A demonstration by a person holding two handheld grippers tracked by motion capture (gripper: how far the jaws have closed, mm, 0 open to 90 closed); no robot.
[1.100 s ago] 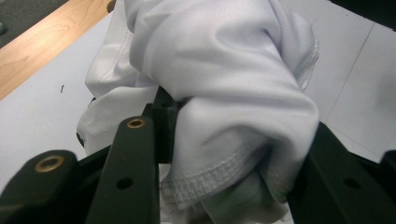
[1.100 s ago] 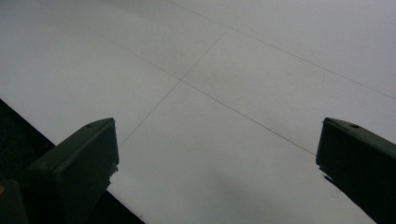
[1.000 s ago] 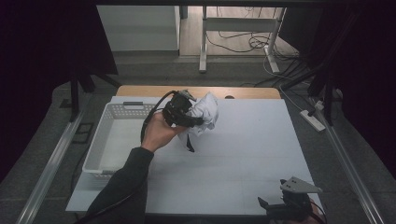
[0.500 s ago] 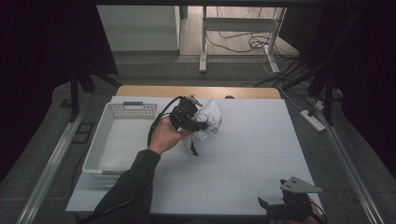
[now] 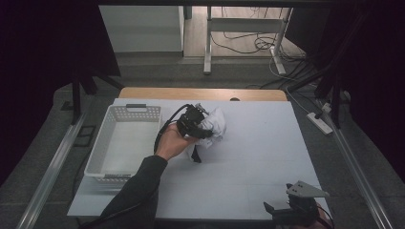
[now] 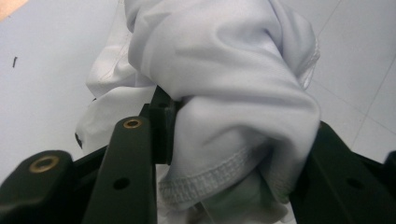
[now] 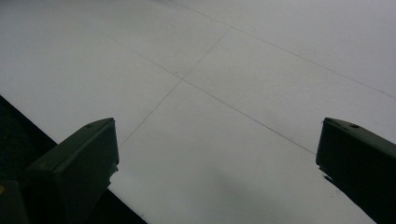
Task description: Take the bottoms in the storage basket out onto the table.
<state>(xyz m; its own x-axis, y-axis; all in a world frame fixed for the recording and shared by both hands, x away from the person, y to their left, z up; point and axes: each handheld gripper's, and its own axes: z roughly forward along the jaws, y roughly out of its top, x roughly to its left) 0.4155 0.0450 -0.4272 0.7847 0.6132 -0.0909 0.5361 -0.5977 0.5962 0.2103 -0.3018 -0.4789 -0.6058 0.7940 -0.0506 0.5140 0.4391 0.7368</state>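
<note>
No lettering, label, brand, number or sign can be read anywhere; the pictures carry no legible marking (not on any surface in any view).

Left tool [image 5: 203,128] clamped (forearm outstretched); right tool [image 5: 286,212] gaping.

The white cloth [image 6: 224,93] is a smooth, soft knit with a faint sheen and a stitched hem, bunched into folds. The left gripper [image 6: 224,172] has matt black plastic jaws with brass-coloured inserts. The table [image 5: 258,157] has a matt white top with fine seams and a wooden far edge. The basket [image 5: 102,143] is white perforated plastic.
</note>
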